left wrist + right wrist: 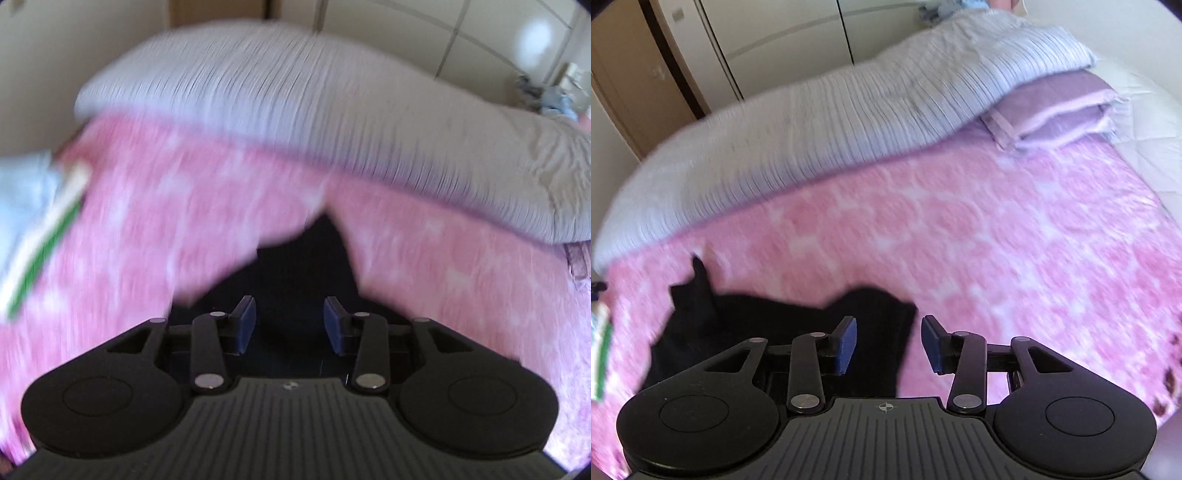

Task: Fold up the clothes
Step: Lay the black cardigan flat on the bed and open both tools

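No readable writing. Black garment [783, 332] lies crumpled on the pink mottled blanket [997, 240], beside the ribbed grey duvet [831, 122]. Left gripper [289, 318] and right gripper [888, 341] both spread wide, empty, over the garment.

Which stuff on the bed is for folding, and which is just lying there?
For folding:
black garment
left tool, open
right tool, open

Just lying there:
pink blanket
grey duvet
purple pillow
green-and-white item, too blurred to name
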`<state>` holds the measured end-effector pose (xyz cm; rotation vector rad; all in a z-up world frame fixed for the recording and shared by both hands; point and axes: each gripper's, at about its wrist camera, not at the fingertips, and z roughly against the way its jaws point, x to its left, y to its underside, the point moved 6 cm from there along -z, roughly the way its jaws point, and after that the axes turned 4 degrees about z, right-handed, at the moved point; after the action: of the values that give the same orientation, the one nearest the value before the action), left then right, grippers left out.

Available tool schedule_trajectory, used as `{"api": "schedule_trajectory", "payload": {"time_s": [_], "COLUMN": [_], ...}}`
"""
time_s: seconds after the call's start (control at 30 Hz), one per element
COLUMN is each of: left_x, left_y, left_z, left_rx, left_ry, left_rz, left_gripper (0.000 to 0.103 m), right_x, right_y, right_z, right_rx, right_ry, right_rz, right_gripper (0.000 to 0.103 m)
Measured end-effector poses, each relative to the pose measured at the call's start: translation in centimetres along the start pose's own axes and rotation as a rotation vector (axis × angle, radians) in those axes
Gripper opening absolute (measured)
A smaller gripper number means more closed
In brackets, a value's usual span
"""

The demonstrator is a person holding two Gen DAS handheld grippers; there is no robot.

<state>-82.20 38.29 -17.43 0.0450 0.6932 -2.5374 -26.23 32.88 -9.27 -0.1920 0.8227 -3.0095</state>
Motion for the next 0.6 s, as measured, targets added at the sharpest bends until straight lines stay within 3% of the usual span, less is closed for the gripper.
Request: {"api": "schedule_trajectory", "payload": {"time_s": [0.1,0.27,0.43,0.6], "left_x": [2.9,4.2,3.2,2.7], "left_y": [6.2,15.1,19.7,21.3], "left_z": [1.1,3.3,4.8,6.8], "left_rx": [0.070,0.168,0.238,0.208], "left_ry": [0.005,0.028,0.036,0.037], "left_rz": [0.061,0.102,0.080,0.114], "left_gripper": [0.035,0.033,0.033,0.033], "right_x": [0.3,0.6,1.1,0.9], "right_y": [2.5,7.4,11.4,12.3], "right_z": [0.1,-1.2,-2.5,-2.9], "right_rx": [0.049,0.130,0.219,0.236], "right_ry": [0.016,0.039,0.012,-0.039], "right_rz": [0.022,0.041,0.066,0.109], "right_gripper": [0.043,0.043,0.043,0.043]}}
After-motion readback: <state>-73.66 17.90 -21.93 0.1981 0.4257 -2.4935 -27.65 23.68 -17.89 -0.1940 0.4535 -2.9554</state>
